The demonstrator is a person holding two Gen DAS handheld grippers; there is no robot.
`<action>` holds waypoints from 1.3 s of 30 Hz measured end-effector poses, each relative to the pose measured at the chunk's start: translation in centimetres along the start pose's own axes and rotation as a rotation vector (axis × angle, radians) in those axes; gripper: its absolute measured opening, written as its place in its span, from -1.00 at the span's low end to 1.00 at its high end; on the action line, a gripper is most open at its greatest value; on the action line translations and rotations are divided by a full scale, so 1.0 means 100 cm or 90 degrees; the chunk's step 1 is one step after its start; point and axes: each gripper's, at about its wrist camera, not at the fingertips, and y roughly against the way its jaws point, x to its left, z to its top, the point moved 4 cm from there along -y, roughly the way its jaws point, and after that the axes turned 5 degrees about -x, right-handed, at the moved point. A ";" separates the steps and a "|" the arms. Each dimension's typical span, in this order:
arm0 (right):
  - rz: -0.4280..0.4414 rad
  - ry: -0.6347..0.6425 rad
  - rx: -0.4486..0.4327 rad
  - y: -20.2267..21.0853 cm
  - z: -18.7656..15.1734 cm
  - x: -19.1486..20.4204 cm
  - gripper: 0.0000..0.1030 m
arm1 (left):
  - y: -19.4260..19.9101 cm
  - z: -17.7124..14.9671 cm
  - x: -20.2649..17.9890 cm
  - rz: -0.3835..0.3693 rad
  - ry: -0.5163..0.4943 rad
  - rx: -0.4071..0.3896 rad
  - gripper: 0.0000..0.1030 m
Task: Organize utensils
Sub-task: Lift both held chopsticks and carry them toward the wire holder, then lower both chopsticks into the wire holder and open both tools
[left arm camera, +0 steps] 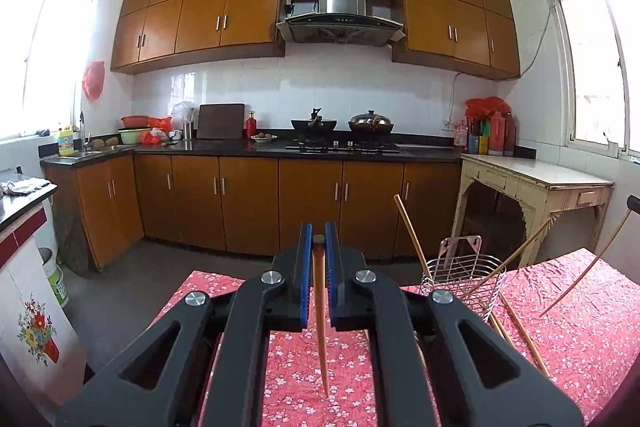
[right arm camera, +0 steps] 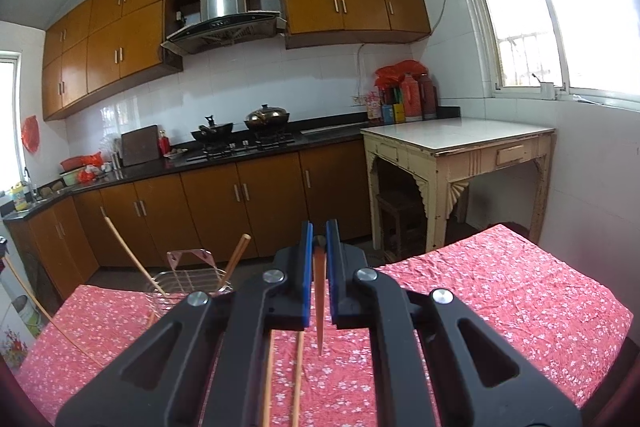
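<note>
Left gripper (left arm camera: 319,239) and right gripper (right arm camera: 319,239) each clamp one chopstick (left arm camera: 321,315) (right arm camera: 319,303) above the table (left arm camera: 592,311); the wire holder (left arm camera: 460,277) stands at two o'clock of the left one, near the table's far edge.

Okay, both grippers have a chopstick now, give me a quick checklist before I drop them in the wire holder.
1. Left gripper shut on its chopstick: ok.
2. Right gripper shut on its chopstick: ok.
3. Both held chopsticks lifted off the tablecloth: cannot tell.
4. Wire holder upright: ok.
5. Room left in the holder, two chopsticks already lean inside: ok.
6. All chopsticks collected: not ok, loose chopsticks remain on the cloth.
</note>
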 end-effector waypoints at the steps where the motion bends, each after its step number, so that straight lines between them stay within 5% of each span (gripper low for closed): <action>1: 0.010 -0.003 0.001 0.002 0.002 0.002 -0.85 | 0.001 0.002 0.000 -0.001 0.000 -0.002 -0.87; 9: 0.100 -0.035 0.019 0.011 0.019 0.023 -0.85 | 0.002 0.018 -0.009 -0.027 0.014 -0.014 -0.87; 15: 0.171 -0.052 0.007 0.021 0.047 0.045 -0.85 | 0.008 0.062 -0.025 -0.068 0.027 -0.058 -0.87; 26: 0.176 -0.024 -0.063 -0.005 0.107 0.093 -0.85 | -0.016 0.130 -0.078 -0.114 0.049 -0.116 -0.87; 32: 0.161 0.006 -0.033 -0.051 0.099 0.114 -0.85 | -0.046 0.128 -0.105 -0.091 0.056 -0.137 -0.87; 39: 0.161 0.012 0.034 -0.103 0.064 0.119 -0.85 | -0.100 0.096 -0.124 -0.065 0.059 -0.087 -0.87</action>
